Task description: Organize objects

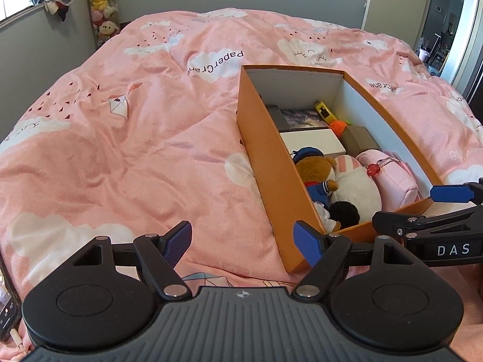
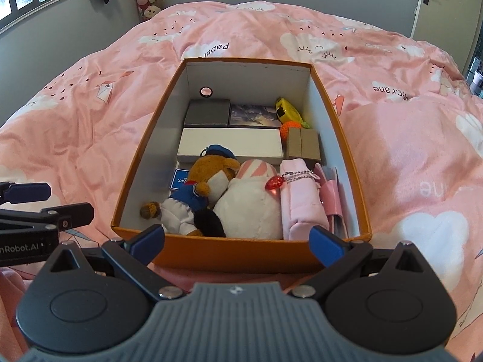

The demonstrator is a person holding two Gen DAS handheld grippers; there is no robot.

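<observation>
While both grippers hang wide open and empty at the near end of the orange cardboard box (image 2: 238, 250), we judge the sorting close to done: nothing loose shows on the pink duvet (image 1: 120, 150). The box sits on soft, rumpled bedding, so pushing on its near wall could tip or slide it and shift the packed rows. Its front wall lies just beyond the right gripper (image 2: 238, 241), spanning the gap between the fingers. From the left gripper (image 1: 243, 242) the box stands ahead and to the right, its near corner just past the right finger.

Inside, directly ahead of the right fingers, the white plush (image 2: 247, 205) and the brown teddy in blue sailor clothes (image 2: 196, 193) lie against each other; reaching in carelessly could snag the teddy's hat loop. The pink pouch (image 2: 302, 208) lies ahead of the right finger, its red heart charm (image 2: 274, 183) draped onto the plush, and the bead chain could catch a fingertip. Farther off sit the long white box (image 2: 232, 144), a grey box (image 2: 206, 114), a brown carton (image 2: 303, 144) and a yellow toy (image 2: 286, 110).
</observation>
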